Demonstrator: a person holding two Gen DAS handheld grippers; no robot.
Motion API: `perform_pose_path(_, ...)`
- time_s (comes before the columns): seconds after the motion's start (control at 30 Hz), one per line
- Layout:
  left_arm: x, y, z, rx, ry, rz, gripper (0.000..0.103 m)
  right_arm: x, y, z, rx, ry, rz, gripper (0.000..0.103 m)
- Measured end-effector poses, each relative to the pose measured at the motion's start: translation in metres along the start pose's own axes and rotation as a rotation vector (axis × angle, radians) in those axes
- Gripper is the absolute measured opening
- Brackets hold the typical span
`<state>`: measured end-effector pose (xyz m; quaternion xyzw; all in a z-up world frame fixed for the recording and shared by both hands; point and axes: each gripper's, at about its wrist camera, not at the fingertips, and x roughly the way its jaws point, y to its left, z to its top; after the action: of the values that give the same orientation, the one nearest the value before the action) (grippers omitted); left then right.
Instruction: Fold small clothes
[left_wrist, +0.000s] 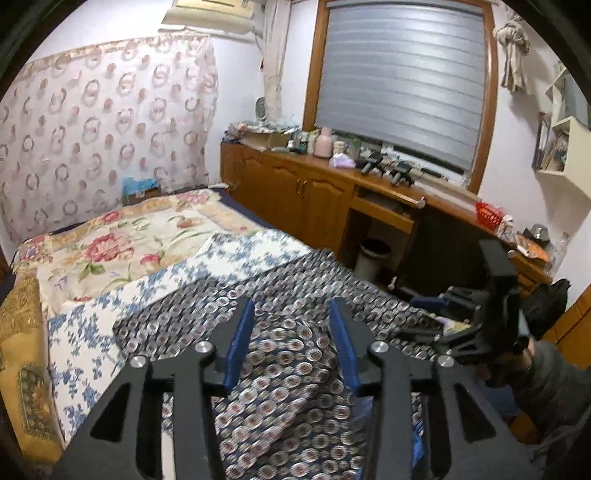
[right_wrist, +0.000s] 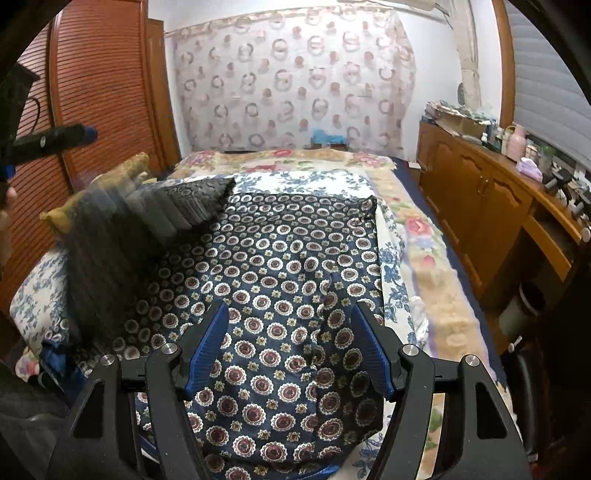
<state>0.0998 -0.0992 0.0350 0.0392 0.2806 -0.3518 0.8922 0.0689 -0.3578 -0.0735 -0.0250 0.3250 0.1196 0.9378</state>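
Observation:
A navy garment (right_wrist: 280, 266) printed with red-and-white circles lies spread on the bed; it also shows in the left wrist view (left_wrist: 295, 354). Its left part (right_wrist: 140, 221) is lifted and blurred in the air. My right gripper (right_wrist: 290, 310) is open and empty just above the near part of the cloth. My left gripper (left_wrist: 291, 306) is open above a raised fold of the same cloth, nothing between its blue pads. The right gripper also shows in the left wrist view (left_wrist: 436, 302) at the cloth's right edge.
The bed carries a blue-flowered sheet (right_wrist: 303, 181) and a rose-patterned cover (left_wrist: 110, 243). A gold cushion (left_wrist: 22, 350) lies at the bed's left side. A wooden cabinet (left_wrist: 295, 188) with bottles runs along the window wall, a bin (left_wrist: 373, 254) beneath it. A wooden wardrobe (right_wrist: 103, 85) stands left.

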Motion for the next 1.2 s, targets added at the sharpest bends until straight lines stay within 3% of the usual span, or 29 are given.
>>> perform_pose_path(0.1,0.000,0.006,-0.012,-0.011,0.010,0.025,0.056,0.003,0.003,0.004,0.002,-0.003,0.014,0.070)
perform_pose_path(0.47,-0.002,0.041,-0.055,-0.090,0.063,0.137,0.057,0.044,0.028,0.026,-0.051,0.054,0.099,0.069)
perform_pose_path(0.93,-0.001,0.062,-0.085,-0.147,0.090,0.198,0.057,0.100,0.060,0.035,-0.165,0.194,0.133,0.064)
perform_pose_path(1.13,0.001,0.061,-0.089,-0.147,0.093,0.202,0.057,0.110,0.064,0.030,-0.172,0.237,0.146,0.055)
perform_pose_path(1.17,0.001,0.061,-0.089,-0.148,0.093,0.202,0.057,0.109,0.064,0.029,-0.173,0.237,0.147,0.051)
perform_pose_path(1.2,0.001,0.061,-0.089,-0.149,0.093,0.201,0.057,0.108,0.064,0.029,-0.174,0.236,0.152,0.041)
